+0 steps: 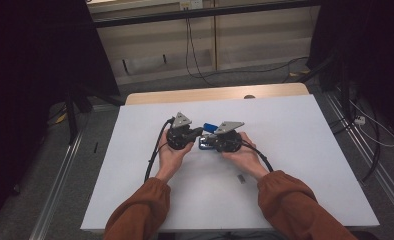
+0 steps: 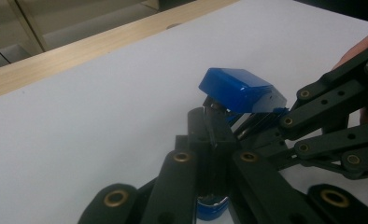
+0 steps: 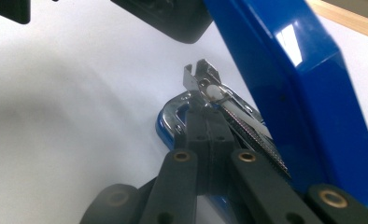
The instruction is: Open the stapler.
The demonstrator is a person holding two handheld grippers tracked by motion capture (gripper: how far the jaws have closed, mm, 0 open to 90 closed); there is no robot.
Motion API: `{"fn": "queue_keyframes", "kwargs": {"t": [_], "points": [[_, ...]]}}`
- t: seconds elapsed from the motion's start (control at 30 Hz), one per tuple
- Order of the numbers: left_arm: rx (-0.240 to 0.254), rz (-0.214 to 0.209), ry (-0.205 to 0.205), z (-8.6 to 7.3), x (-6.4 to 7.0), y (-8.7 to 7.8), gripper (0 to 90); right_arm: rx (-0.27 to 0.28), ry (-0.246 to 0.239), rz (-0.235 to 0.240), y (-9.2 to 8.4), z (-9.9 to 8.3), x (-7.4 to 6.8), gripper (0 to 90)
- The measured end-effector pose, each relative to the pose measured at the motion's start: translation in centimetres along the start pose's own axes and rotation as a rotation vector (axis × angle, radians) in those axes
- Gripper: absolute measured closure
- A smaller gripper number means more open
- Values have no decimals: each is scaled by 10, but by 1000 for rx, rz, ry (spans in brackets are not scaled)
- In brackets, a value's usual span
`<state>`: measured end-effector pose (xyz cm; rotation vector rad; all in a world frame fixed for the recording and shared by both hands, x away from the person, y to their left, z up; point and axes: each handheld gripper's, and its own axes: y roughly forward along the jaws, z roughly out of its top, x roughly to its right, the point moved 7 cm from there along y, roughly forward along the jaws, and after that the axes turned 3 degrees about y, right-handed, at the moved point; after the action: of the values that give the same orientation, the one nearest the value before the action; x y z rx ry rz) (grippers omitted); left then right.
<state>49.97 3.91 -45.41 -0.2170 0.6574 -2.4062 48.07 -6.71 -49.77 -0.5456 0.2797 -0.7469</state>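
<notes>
High view: both grippers, left gripper (image 1: pixel 197 133) and right gripper (image 1: pixel 208 141), pinch shut on the blue stapler (image 1: pixel 208 128), holding its lid up to show the staples.

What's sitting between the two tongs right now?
The blue stapler, its lid swung open, sits between the left tongs and right tongs; the high view shows it.

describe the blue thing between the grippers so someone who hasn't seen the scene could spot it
Start at the white table and go to its middle, where two hands hold black grippers nose to nose. Between the left gripper and the right gripper sits a blue stapler, its glossy blue top swung open above the metal staple channel. It is the one blue thing on the table; the small dark object nearer the person is flat and dull.
</notes>
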Motion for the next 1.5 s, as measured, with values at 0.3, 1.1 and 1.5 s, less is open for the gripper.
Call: {"fn": "queue_keyframes", "kwargs": {"t": [0.3, 1.1, 1.5], "points": [[24, 5, 4, 7, 1, 2, 900, -1, 2, 0, 0, 0, 0, 900], [51, 9, -7, 14, 3, 4, 900, -2, -15, -18, 1, 1, -2, 900], [52, 3, -10, 13, 1, 5, 900, 56, 5, -24, -10, 11, -4, 900]]}}
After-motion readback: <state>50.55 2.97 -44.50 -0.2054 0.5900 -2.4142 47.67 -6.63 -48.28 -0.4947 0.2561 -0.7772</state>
